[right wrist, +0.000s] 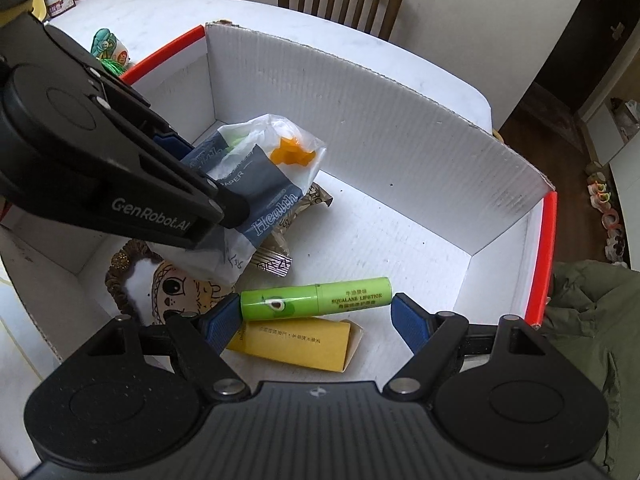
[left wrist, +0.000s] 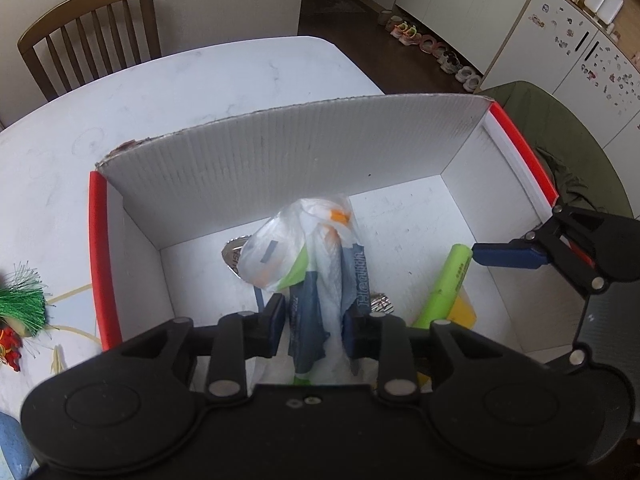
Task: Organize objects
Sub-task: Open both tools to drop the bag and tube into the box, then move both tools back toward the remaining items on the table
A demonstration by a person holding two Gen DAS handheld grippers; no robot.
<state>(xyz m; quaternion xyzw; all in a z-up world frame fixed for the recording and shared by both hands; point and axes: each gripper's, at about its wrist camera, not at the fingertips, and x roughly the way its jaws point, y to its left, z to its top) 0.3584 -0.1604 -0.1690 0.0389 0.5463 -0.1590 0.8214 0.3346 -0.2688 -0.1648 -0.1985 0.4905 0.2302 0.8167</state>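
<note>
A white cardboard box (left wrist: 98, 260) with red rims stands on the white table. My left gripper (left wrist: 314, 326) is shut on a white plastic bag (left wrist: 288, 248) with blue "Health" print, which hangs inside the box. In the right wrist view the left gripper (right wrist: 200, 172) comes in from the upper left, still clamping the bag (right wrist: 276, 168). My right gripper (right wrist: 318, 322) is open low in the box (right wrist: 543, 260), its fingers either side of a green lip-balm tube (right wrist: 316, 298) that lies on a yellow packet (right wrist: 296, 344). One blue right pad (left wrist: 506, 255) shows beside the tube (left wrist: 446, 284).
Foil snack packets (right wrist: 276, 248) and a cartoon-face card with a brown scrunchie (right wrist: 176, 292) lie on the box floor. A green tassel toy (left wrist: 22, 304) sits on the table at the left. A wooden chair (left wrist: 92, 36) stands behind the table, and a green jacket (right wrist: 588, 340) lies at the right.
</note>
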